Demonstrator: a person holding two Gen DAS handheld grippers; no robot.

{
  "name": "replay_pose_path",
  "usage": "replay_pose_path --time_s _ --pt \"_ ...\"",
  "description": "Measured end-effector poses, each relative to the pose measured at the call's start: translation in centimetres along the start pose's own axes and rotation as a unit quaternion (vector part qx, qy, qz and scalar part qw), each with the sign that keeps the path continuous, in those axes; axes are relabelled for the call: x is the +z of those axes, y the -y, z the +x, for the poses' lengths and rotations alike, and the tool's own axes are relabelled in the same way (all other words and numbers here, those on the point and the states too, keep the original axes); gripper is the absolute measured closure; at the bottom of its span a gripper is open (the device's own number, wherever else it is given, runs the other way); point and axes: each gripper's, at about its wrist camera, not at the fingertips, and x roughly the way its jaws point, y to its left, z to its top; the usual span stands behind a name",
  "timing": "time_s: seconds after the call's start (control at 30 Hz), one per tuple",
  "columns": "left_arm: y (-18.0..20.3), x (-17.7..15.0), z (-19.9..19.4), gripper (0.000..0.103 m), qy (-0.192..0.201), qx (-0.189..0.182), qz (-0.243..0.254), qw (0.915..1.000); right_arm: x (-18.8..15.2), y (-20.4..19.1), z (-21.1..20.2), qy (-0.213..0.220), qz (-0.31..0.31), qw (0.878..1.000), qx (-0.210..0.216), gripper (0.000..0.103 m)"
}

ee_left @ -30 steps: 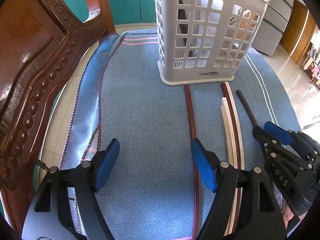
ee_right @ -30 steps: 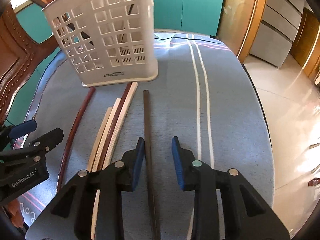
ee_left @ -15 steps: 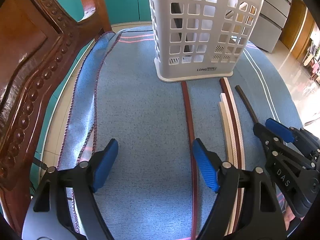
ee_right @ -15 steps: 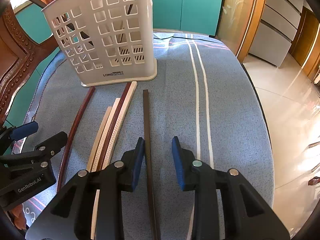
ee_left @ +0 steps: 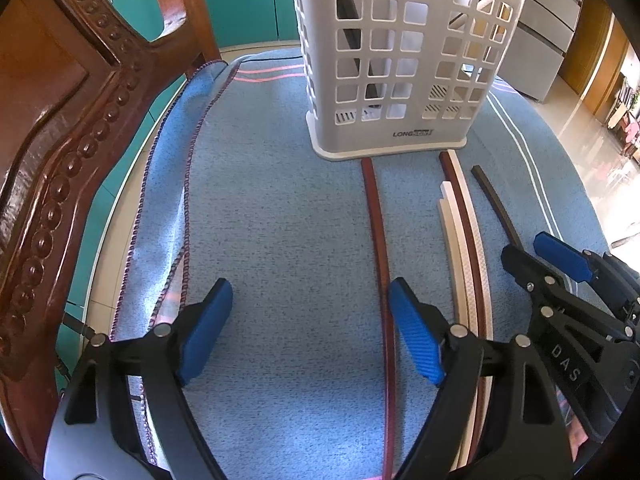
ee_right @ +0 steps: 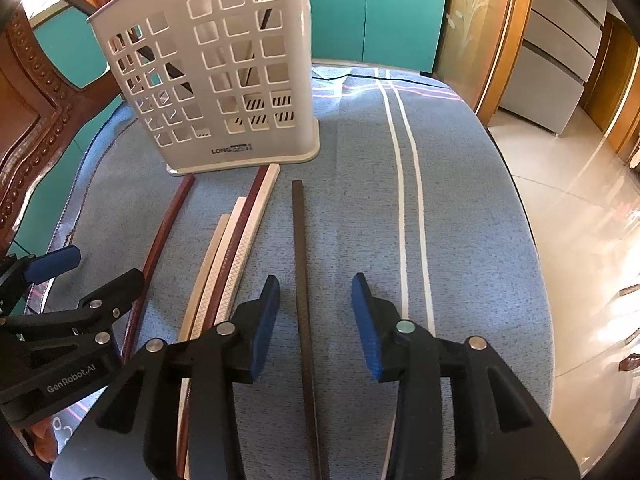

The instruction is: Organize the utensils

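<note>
A white perforated utensil basket (ee_left: 404, 60) (ee_right: 216, 80) stands upright on the blue cloth, with a few sticks inside. Several chopsticks lie in front of it: a red-brown one (ee_left: 378, 240) (ee_right: 160, 232), a cluster of cream and red-brown ones (ee_left: 464, 232) (ee_right: 228, 256), and a dark one (ee_left: 496, 204) (ee_right: 302, 280). My left gripper (ee_left: 310, 320) is open and empty, its right finger beside the red-brown chopstick. My right gripper (ee_right: 314, 316) is open, low over the cloth, with the dark chopstick lying between its fingers.
A carved wooden chair back (ee_left: 60, 140) stands close on the left. The blue cloth (ee_right: 460, 220) with white stripes covers the round table; its edge drops off to a shiny floor (ee_right: 592, 208) on the right. Teal cabinets (ee_right: 380, 12) stand behind.
My right gripper has opened wider around the dark chopstick. My left gripper has drifted slightly toward the basket and stays open.
</note>
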Motion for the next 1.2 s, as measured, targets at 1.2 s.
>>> replay_pose_path --time_s 1.2 --pt "0.56 -0.19 0.65 0.021 -0.005 0.004 0.006 1.0000 0.14 0.08 -0.03 -0.002 0.008 1.000 -0.011 0.076"
